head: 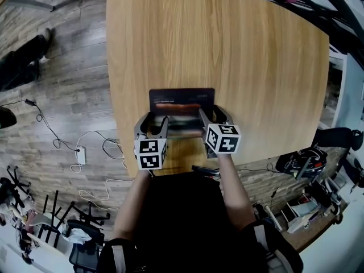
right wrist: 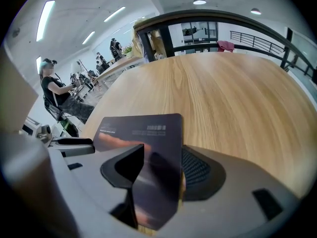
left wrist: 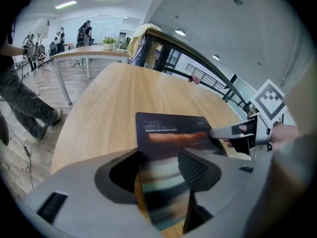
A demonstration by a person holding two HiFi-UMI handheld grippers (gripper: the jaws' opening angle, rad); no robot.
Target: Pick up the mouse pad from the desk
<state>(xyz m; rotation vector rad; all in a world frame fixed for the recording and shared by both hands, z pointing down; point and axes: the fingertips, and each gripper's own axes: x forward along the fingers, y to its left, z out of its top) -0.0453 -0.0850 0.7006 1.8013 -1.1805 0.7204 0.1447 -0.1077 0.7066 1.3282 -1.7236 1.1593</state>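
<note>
Your left gripper and right gripper each pinch the mouse pad at a near corner, probably so the floppy sheet lifts evenly. It sits by the desk's near edge. Its near side is raised and its far side apparently rests on the wood. Its long axis runs left to right.

The mouse pad is laid on the desk; the left gripper is set at the pad's near-left corner, the right gripper at its near-right.
</note>
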